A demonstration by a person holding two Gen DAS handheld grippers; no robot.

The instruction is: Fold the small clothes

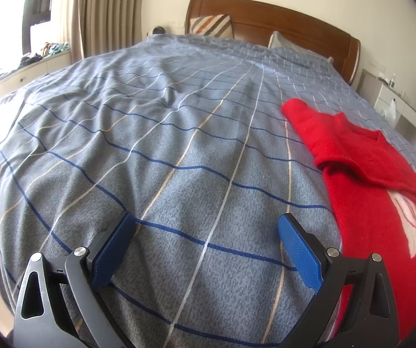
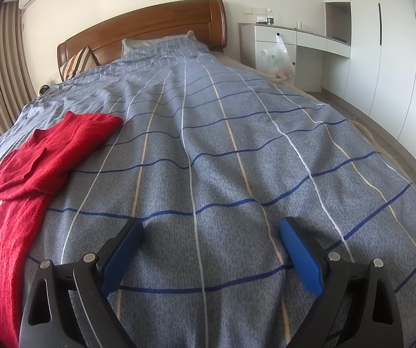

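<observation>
A small red sweater (image 1: pixel 367 179) with a white motif lies flat on the grey checked bedspread (image 1: pixel 164 133), with one sleeve folded across its chest. In the left wrist view it is at the right. In the right wrist view the sweater (image 2: pixel 25 174) is at the left. My left gripper (image 1: pixel 206 226) is open and empty above the bedspread, just left of the sweater's side edge. My right gripper (image 2: pixel 211 229) is open and empty above the bedspread, right of the sweater. Both have blue pads.
A wooden headboard (image 2: pixel 149 26) and pillows (image 1: pixel 212 24) are at the far end. Curtains (image 1: pixel 106 8) and a window ledge with clutter are at the left. A white desk (image 2: pixel 292 37) with a hanging plastic bag (image 2: pixel 279 58) and wardrobes (image 2: pixel 387 43) are at the right.
</observation>
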